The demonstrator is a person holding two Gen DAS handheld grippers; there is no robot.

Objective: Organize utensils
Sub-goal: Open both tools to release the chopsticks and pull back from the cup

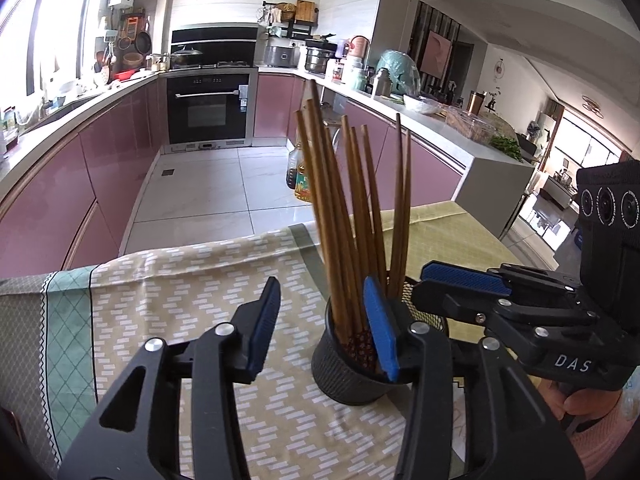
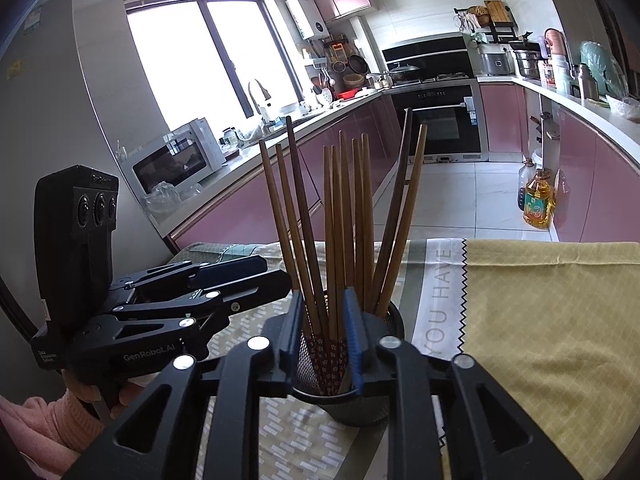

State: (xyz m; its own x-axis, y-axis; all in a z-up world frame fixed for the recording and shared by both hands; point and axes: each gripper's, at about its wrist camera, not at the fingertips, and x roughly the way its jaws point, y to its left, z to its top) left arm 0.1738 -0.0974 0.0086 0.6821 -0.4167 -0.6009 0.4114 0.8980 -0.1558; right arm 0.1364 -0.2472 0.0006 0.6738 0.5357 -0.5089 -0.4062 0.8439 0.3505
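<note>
A black mesh holder [image 1: 348, 376] stands on the tablecloth with several brown wooden chopsticks [image 1: 340, 216] upright in it. My left gripper [image 1: 324, 328] is open; its right finger [image 1: 382, 332] reaches over the holder's rim and its left finger stays outside. In the right wrist view my right gripper [image 2: 324, 344] is partly closed over the holder [image 2: 360, 404], with its fingers on either side of a few chopsticks [image 2: 336, 240] inside. I cannot tell whether it grips them.
The table wears a patterned cloth [image 1: 168, 304] and a yellow cloth [image 2: 552, 320]. Beyond the table edge are tiled floor, pink cabinets [image 1: 60, 200], an oven [image 1: 208, 108] and oil bottles [image 2: 538, 204] on the floor.
</note>
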